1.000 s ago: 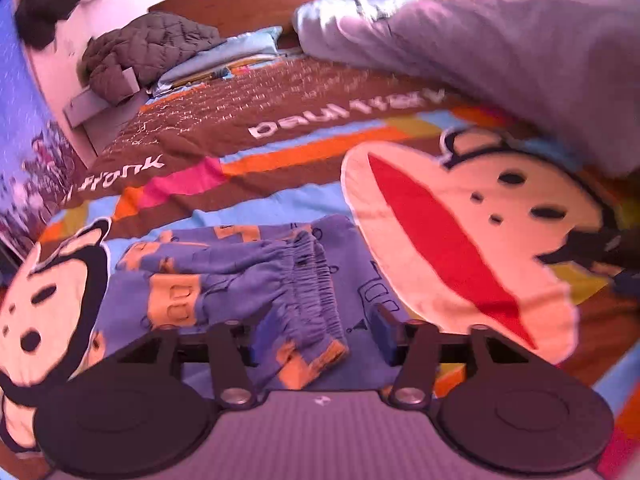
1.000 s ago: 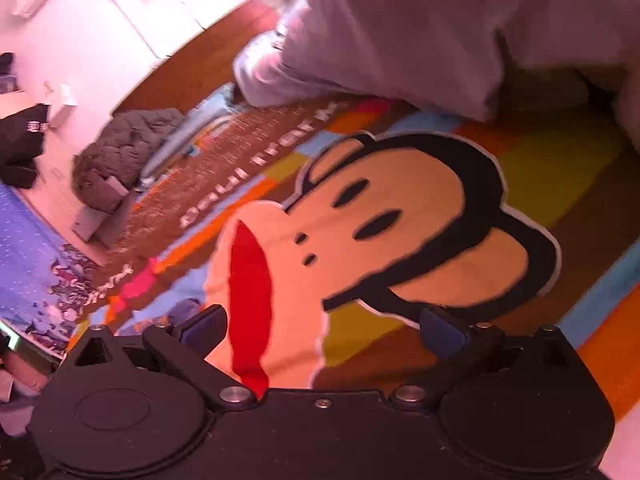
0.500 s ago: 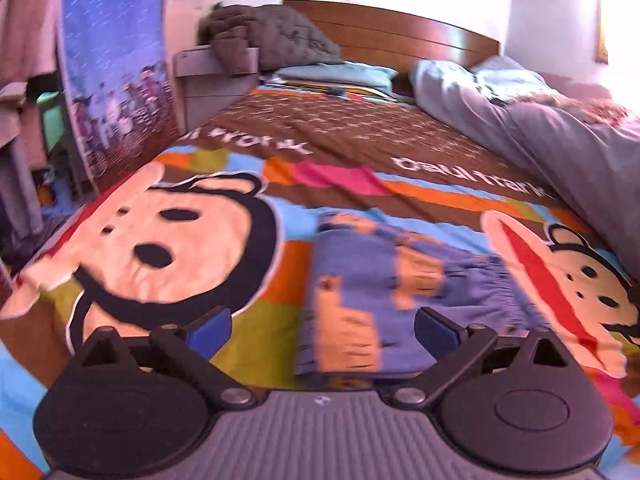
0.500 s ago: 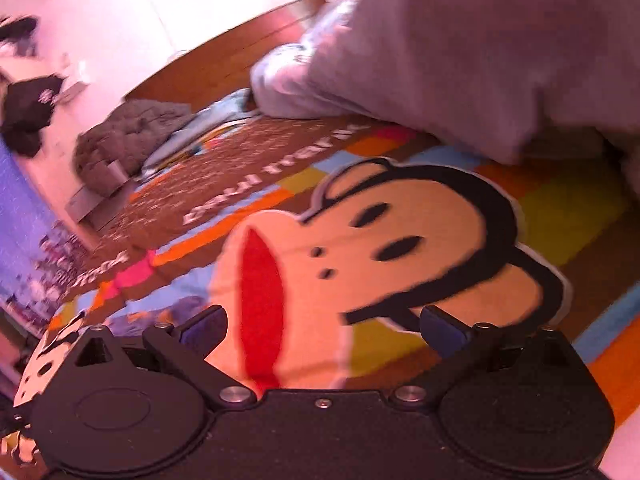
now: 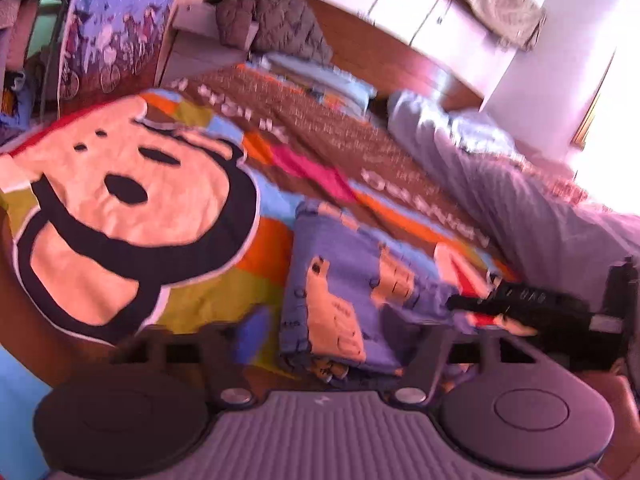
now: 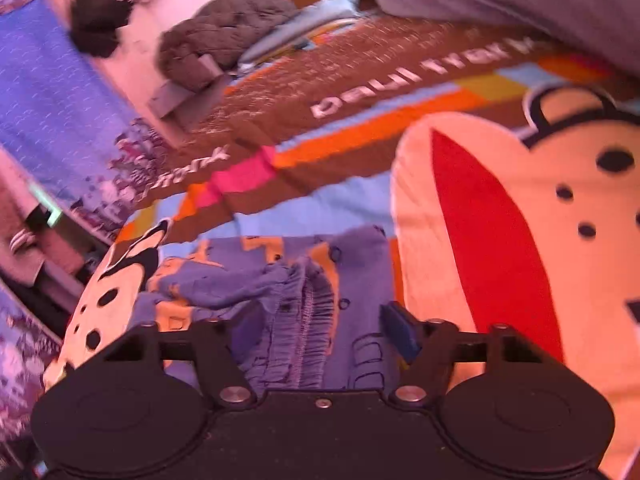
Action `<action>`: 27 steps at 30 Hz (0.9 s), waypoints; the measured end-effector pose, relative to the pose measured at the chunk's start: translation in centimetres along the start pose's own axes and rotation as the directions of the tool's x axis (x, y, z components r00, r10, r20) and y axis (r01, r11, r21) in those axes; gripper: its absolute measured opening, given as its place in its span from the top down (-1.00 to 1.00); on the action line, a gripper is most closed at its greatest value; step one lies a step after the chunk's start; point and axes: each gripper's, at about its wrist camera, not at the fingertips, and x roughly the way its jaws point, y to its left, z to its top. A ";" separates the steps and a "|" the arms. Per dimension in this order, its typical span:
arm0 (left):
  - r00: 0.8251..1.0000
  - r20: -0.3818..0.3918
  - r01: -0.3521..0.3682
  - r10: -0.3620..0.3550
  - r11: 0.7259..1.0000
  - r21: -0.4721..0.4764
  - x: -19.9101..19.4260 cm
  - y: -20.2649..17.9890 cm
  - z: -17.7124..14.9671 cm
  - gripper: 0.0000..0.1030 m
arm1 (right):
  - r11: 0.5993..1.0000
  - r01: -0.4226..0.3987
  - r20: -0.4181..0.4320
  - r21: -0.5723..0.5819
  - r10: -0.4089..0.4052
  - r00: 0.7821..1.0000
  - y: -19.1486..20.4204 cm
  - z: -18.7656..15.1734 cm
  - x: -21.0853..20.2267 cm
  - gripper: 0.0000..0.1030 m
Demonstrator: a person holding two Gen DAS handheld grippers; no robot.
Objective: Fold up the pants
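pants partly folded, both ends about to be gripped

the pants (image 5: pixel 344 296) lie bunched low centre on the bed (image 5: pixel 120 208); left hand-held gripper (image 5: pixel 332 344) and right hand-held gripper (image 6: pixel 320 328) are closing around cloth, final fold left.

The small blue-purple fabric pants with orange cartoon prints (image 5: pixel 352 300) (image 6: pixel 280 280) lie on the bed, folded into a compact, roughly rectangular bundle. The gathered elastic waistband (image 6: pixel 308 320) faces up on the top layer, with its stitching visible. One folded edge of the bundle shows stacked layers. The upper layer is wrinkled and not fully flat.
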 end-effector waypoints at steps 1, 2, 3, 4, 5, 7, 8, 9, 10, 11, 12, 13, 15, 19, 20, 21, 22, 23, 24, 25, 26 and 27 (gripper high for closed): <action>1.000 -0.025 -0.004 0.004 1.000 0.002 0.5 0.0 0.1 0.26 | 1.000 -0.004 0.011 0.019 0.004 1.000 0.1 -0.2 -0.1 -0.22; 0.999 -0.037 -0.013 0.013 1.000 0.003 0.9 -0.2 0.1 0.32 | 1.000 -0.011 0.021 0.024 0.010 1.000 0.4 -0.5 -0.5 -0.19; 0.999 -0.040 -0.017 0.017 1.000 0.004 1.0 -0.2 0.1 0.37 | 1.000 -0.014 0.028 0.018 0.014 1.000 0.7 -0.9 -0.9 -0.19; 0.999 -0.040 -0.014 0.014 1.000 0.004 1.0 -0.2 0.1 0.43 | 1.000 -0.011 0.036 0.009 0.011 0.999 1.1 -1.3 -1.3 -0.19; 0.999 -0.039 -0.012 0.012 1.000 0.005 1.0 -0.2 0.1 0.53 | 1.000 -0.008 0.043 -0.001 0.008 0.999 1.5 -1.7 -1.7 -0.21; 0.999 -0.043 -0.013 0.013 1.000 0.018 1.0 -0.4 0.0 0.59 | 1.000 -0.001 0.035 -0.013 0.002 0.999 1.9 -2.3 -2.1 -0.26; 0.999 -0.045 -0.013 0.014 1.000 0.027 1.0 -0.6 -0.1 0.61 | 1.000 0.004 0.023 -0.012 -0.004 1.000 2.2 -2.7 -1.8 -0.26; 0.999 -0.043 -0.012 0.013 0.999 0.039 1.0 -0.7 -0.1 0.62 | 1.000 0.009 0.014 -0.015 -0.009 1.000 2.3 -2.9 -1.6 -0.25; 0.999 -0.040 -0.010 0.012 0.999 0.047 0.8 -0.9 -0.2 0.62 | 0.999 0.021 0.010 -0.027 -0.021 1.000 2.5 -3.1 -1.5 -0.23; 0.999 -0.040 -0.001 0.004 0.999 0.052 0.8 -1.0 -0.2 0.62 | 0.998 0.044 0.011 -0.048 -0.043 0.999 2.8 -3.2 -1.4 -0.01; 0.999 -0.039 0.009 -0.007 0.999 0.054 0.7 -1.0 -0.2 0.62 | 0.994 0.079 0.015 -0.079 -0.078 0.997 3.4 -3.3 -1.4 0.22; 0.999 -0.037 0.022 -0.020 0.999 0.049 0.6 -0.9 -0.2 0.62 | 0.990 0.094 0.021 -0.109 -0.092 0.996 3.9 -3.4 -1.3 0.25; 0.998 -0.031 0.053 -0.052 0.998 0.028 0.4 -0.4 -0.1 0.61 | 0.981 0.118 0.043 -0.152 -0.112 0.993 4.6 -3.4 -1.6 0.58; 0.994 -0.030 0.100 -0.101 0.995 -0.026 0.2 0.5 -0.2 0.40 | 0.981 0.100 0.098 -0.168 -0.085 0.992 4.8 -2.9 -3.6 0.59; 0.994 -0.027 0.108 -0.109 0.994 -0.033 0.1 0.6 -0.3 0.25 | 0.975 0.109 0.114 -0.192 -0.088 0.990 5.0 -2.8 -4.2 0.59; 0.993 -0.025 0.112 -0.113 0.993 -0.037 0.1 0.7 -0.3 0.10 | 0.971 0.113 0.123 -0.209 -0.088 0.988 5.1 -2.7 -4.9 0.59; 0.994 -0.022 0.108 -0.109 0.993 -0.037 0.0 0.6 -0.3 0.04 | 0.968 0.119 0.133 -0.221 -0.090 0.987 5.1 -2.6 -5.5 0.59; 0.994 -0.018 0.104 -0.105 0.994 -0.035 0.0 0.6 -0.3 -0.07 | 0.966 0.126 0.142 -0.228 -0.095 0.985 5.1 -2.4 -6.0 0.59; 0.995 -0.014 0.103 -0.103 0.994 -0.034 -0.1 0.5 -0.3 -0.17 | 0.962 0.137 0.155 -0.235 -0.102 0.983 5.0 -2.3 -6.6 0.59; 0.995 -0.009 0.104 -0.104 0.994 -0.033 -0.1 0.5 -0.2 -0.21 | 0.960 0.147 0.163 -0.237 -0.110 0.981 5.0 -2.3 -6.9 0.59; 0.994 -0.004 0.106 -0.107 0.994 -0.034 -0.1 0.6 -0.2 -0.29 | 0.959 0.155 0.163 -0.236 -0.118 0.980 4.8 -2.4 -7.1 0.59; 0.994 -0.001 0.110 -0.110 0.993 -0.039 -0.2 0.6 -0.2 -0.38 | 0.959 0.158 0.146 -0.235 -0.125 0.981 4.5 -2.5 -6.9 0.59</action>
